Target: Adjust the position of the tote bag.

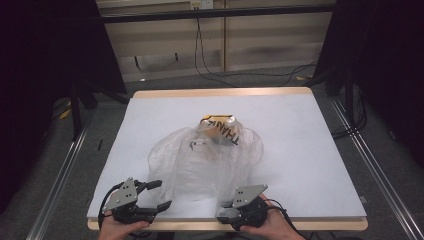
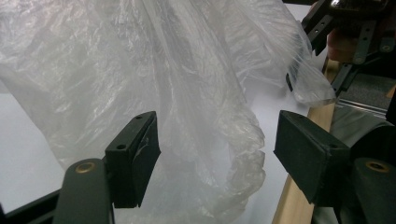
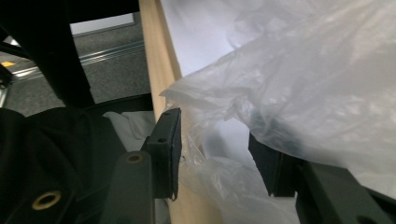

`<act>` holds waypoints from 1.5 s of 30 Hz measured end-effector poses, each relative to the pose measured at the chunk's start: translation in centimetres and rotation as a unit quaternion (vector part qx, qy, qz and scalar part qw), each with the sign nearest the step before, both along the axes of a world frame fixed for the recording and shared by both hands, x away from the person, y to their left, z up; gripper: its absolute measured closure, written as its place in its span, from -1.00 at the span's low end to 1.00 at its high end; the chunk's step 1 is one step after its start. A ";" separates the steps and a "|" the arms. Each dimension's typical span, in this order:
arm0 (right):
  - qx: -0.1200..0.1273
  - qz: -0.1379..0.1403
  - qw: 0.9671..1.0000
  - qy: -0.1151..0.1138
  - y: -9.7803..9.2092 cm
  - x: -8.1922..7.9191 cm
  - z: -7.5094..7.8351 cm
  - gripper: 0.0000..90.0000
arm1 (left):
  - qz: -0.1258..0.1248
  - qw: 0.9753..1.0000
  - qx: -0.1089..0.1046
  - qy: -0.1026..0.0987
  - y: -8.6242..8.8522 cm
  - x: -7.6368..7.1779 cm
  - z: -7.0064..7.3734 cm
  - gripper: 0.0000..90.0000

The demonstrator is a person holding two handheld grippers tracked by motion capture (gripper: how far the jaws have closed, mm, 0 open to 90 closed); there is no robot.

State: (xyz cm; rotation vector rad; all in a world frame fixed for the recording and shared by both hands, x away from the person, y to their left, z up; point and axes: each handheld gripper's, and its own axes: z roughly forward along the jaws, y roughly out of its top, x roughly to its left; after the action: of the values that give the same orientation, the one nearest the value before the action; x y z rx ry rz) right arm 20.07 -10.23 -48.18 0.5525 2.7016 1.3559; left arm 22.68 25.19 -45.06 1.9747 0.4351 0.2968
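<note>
A clear, crumpled plastic bag [image 1: 200, 165] with black "THANK" lettering lies in the middle of the white table [image 1: 300, 150]. Something yellow and tan [image 1: 216, 125] shows inside its far end. My left gripper [image 1: 159, 195] is at the bag's near left corner, pointing right. It stands open, and in the left gripper view [image 2: 215, 154] bag film [image 2: 196, 93] hangs between the jaws. My right gripper [image 1: 222, 212] sits at the near edge, pointing left. It is open too, and the bag's edge [image 3: 289, 93] lies between its jaws [image 3: 217, 156], draping over the right one.
The table's wooden front edge [image 1: 310, 223] runs just under both grippers. Metal rails [image 1: 60, 170] flank the table on the floor, and cables [image 1: 210, 65] trail behind it. The person's hands [image 1: 120, 231] come in at the bottom. Bare white surface lies left and right of the bag.
</note>
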 end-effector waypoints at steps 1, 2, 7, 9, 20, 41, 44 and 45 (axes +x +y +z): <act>-0.006 -0.003 1.000 0.002 0.0 0.0 -0.1 0.18 | 0.003 1.000 0.004 0.004 0.0 0.1 -0.1 -0.32; -0.006 -0.003 1.000 0.002 0.0 0.0 -0.1 0.18 | 0.003 1.000 0.004 0.004 0.0 0.1 -0.1 -0.32; -0.015 -0.002 1.000 -0.004 0.1 -0.2 -0.4 0.13 | 0.001 1.000 0.015 0.012 -0.2 0.4 -0.3 -0.30; -0.016 -0.001 1.000 -0.011 0.1 -0.3 -0.4 0.10 | 0.004 1.000 0.016 0.017 -0.2 0.4 -0.3 -0.28; -0.037 -0.028 0.998 -0.034 0.1 -0.5 -0.4 0.44 | -0.021 0.998 0.038 0.036 -0.8 1.1 -0.6 0.30; 0.019 -0.019 0.999 -0.033 -0.8 -0.4 1.3 1.00 | -0.032 0.998 -0.001 0.060 0.5 1.5 -0.1 1.00; 0.028 -0.027 0.999 -0.038 -1.2 -0.4 1.7 1.00 | -0.035 0.998 -0.007 0.057 0.6 1.4 0.0 1.00; 0.030 -0.029 0.998 -0.040 -1.3 -0.4 1.8 1.00 | -0.035 0.998 -0.007 0.057 0.6 1.4 0.0 1.00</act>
State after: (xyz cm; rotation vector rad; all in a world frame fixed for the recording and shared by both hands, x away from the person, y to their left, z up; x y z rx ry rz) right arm 19.64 -11.52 -46.34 0.5638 2.5709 1.4161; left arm 24.04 25.78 -45.03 1.9940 0.4375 0.1367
